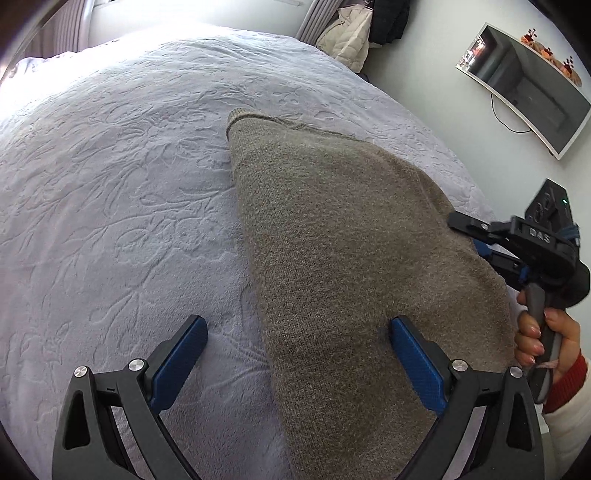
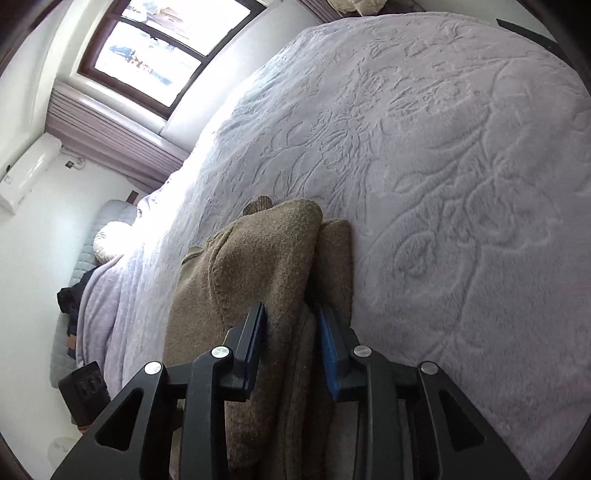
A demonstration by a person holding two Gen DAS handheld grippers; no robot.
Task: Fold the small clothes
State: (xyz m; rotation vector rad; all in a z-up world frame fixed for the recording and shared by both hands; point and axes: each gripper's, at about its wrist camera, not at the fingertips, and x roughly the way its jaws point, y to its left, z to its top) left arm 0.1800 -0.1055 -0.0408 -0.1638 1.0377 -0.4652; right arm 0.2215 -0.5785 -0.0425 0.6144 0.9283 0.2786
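Observation:
A brown knitted garment (image 1: 332, 221) lies folded on the lilac embossed bedspread (image 1: 110, 184), its ribbed cuff pointing away. My left gripper (image 1: 297, 321) stands wide open low over the near end. Its right finger rests on the knit and its left finger is over bare bedspread. In the left wrist view my right gripper (image 1: 465, 232) sits at the garment's right edge, in a person's hand (image 1: 535, 332). In the right wrist view a thick fold of the garment (image 2: 266, 251) lies between the right gripper's (image 2: 291, 308) jaws. A shadowed gap shows beside one pad.
The bedspread (image 2: 461, 184) spreads wide around the garment. A wall-mounted screen (image 1: 528, 96) and hanging coats (image 1: 351, 33) are beyond the bed. A window (image 2: 147, 48), an air conditioner (image 2: 26, 173) and a dark box (image 2: 85, 387) on the floor are at the bedside.

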